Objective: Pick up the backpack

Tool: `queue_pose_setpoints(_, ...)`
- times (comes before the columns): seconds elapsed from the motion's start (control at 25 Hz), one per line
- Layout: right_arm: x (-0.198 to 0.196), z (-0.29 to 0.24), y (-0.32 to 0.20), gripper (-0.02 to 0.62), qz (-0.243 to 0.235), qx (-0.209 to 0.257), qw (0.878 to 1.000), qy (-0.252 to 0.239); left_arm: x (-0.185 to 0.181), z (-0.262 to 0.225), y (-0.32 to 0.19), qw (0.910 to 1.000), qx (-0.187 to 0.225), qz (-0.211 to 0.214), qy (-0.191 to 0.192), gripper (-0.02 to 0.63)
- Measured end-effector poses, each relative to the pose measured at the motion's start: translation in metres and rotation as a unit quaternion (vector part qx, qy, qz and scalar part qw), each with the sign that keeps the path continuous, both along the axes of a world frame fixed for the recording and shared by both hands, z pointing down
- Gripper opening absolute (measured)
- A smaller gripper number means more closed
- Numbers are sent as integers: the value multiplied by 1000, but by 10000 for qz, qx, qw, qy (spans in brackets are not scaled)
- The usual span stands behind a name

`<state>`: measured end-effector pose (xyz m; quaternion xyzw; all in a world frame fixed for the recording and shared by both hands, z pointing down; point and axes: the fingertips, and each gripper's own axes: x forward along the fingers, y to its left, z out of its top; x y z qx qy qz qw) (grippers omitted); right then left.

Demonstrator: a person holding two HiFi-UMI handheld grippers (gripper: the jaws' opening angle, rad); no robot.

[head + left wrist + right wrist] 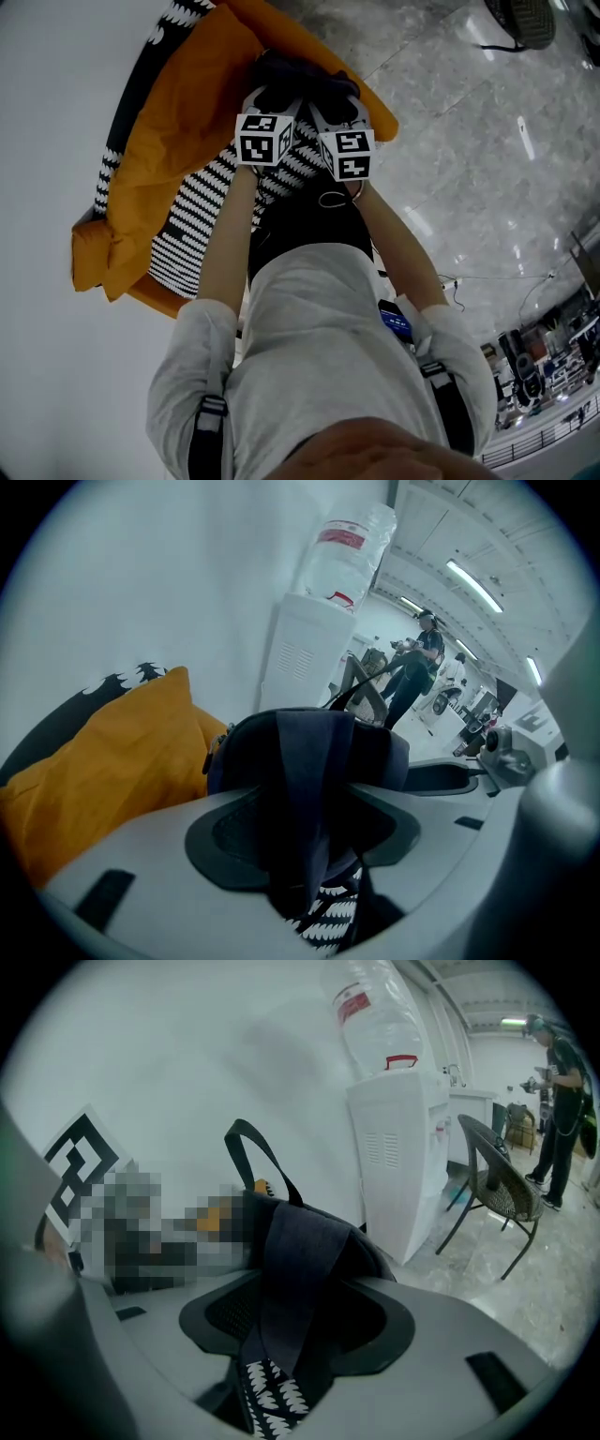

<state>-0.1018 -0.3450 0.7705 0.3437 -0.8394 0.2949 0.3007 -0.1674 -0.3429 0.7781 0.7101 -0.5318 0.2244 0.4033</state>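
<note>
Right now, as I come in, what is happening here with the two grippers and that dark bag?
A person holds a gripper in each hand over a dark blue backpack, which lies on an orange cushion and a black-and-white striped fabric. The left gripper and the right gripper each have a backpack strap between their jaws. Both pairs of jaws stand wide apart and do not press on it, so the backpack is not yet picked up.

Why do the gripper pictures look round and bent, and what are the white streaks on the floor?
Head view: the white streaks are glare on the glossy floor. Left gripper view: a wide lens bends everything, so the water dispenser leans and the corners go black. Right gripper view: same bend; the backpack strap up close looks dark and soft.
</note>
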Motion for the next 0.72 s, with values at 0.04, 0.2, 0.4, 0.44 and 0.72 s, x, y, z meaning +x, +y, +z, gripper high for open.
queue_pose_setpoints(0.04,-1,0,-1,235,11,-13,10000,13,-1,1,-1,10000,-13,-9,4,221)
queue_pose_setpoints(0.2,0,3,-9,235,88,-77,9999,95,0,4,-8,9999,-54,-90,9,221)
queue_pose_setpoints(0.4,2,7,-12,225,103,-52,9996,255,0,7,-11,9999,25,21,-132,218)
queue_pose_setpoints(0.44,2,7,-12,207,87,-29,9996,271,0,7,-11,9998,56,53,-171,218)
queue_pose_setpoints(0.72,0,-1,-5,144,-3,72,9998,204,-1,2,-5,9986,246,131,-453,107)
